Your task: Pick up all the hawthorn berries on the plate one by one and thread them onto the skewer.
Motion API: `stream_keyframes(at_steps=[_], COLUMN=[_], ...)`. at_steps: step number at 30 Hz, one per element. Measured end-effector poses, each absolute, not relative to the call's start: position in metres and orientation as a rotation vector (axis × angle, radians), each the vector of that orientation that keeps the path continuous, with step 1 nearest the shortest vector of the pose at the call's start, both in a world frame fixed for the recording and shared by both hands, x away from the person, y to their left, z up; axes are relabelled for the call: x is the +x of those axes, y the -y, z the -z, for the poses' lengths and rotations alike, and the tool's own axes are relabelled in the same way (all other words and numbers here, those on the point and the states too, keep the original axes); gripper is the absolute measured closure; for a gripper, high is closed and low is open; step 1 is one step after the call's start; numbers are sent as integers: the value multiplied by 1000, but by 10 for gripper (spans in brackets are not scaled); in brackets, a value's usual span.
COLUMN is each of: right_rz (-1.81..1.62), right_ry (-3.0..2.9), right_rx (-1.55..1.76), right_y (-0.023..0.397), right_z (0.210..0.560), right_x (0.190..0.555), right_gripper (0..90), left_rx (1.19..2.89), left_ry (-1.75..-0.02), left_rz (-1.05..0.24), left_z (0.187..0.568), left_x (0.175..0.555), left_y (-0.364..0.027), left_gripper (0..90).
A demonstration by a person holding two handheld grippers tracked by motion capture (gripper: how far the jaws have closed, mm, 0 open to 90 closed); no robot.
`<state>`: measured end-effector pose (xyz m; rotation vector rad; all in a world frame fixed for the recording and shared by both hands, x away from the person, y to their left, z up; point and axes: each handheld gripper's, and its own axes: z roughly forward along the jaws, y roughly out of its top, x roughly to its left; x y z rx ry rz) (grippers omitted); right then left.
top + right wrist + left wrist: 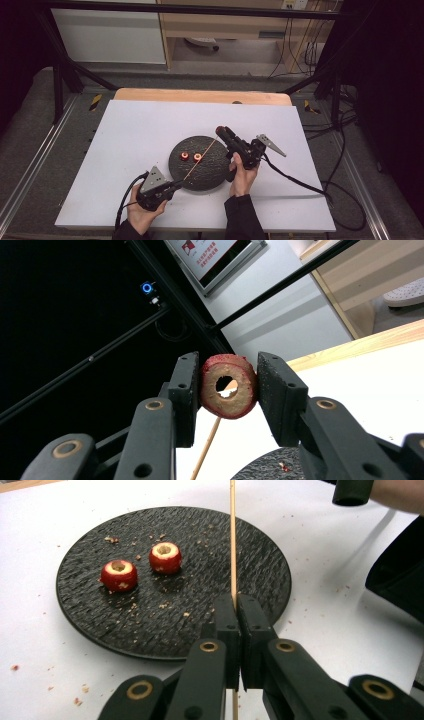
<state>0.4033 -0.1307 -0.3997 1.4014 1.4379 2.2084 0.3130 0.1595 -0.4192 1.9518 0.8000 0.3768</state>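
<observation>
Both grippers show from the high view: our left gripper (172, 188) clamps the near end of a thin wooden skewer (202, 160) that slants over a round black textured plate (212, 172), and our right gripper (221, 131) sits at its far end. Looking along our left gripper (235, 602), we see the jaws pressed together on the skewer (232, 545), with two cored red fruit pieces (142, 566) on the plate (225, 545). Our right gripper (227, 385) squeezes a cored red fruit ring (228, 386), the skewer (207, 450) below it.
</observation>
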Motion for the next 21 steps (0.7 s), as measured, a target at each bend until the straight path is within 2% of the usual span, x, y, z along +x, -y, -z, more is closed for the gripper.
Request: stream_keyframes(at_steps=[21], right_rz=[-2242], right_ry=[-1457], right_rx=[1411], right_y=[125], right_z=[407], right_x=[396], right_gripper=[627], left_rx=[1865], left_ry=[-838], left_rz=[-395], left_z=[404], left_x=[326], left_y=[-129], left_gripper=[884])
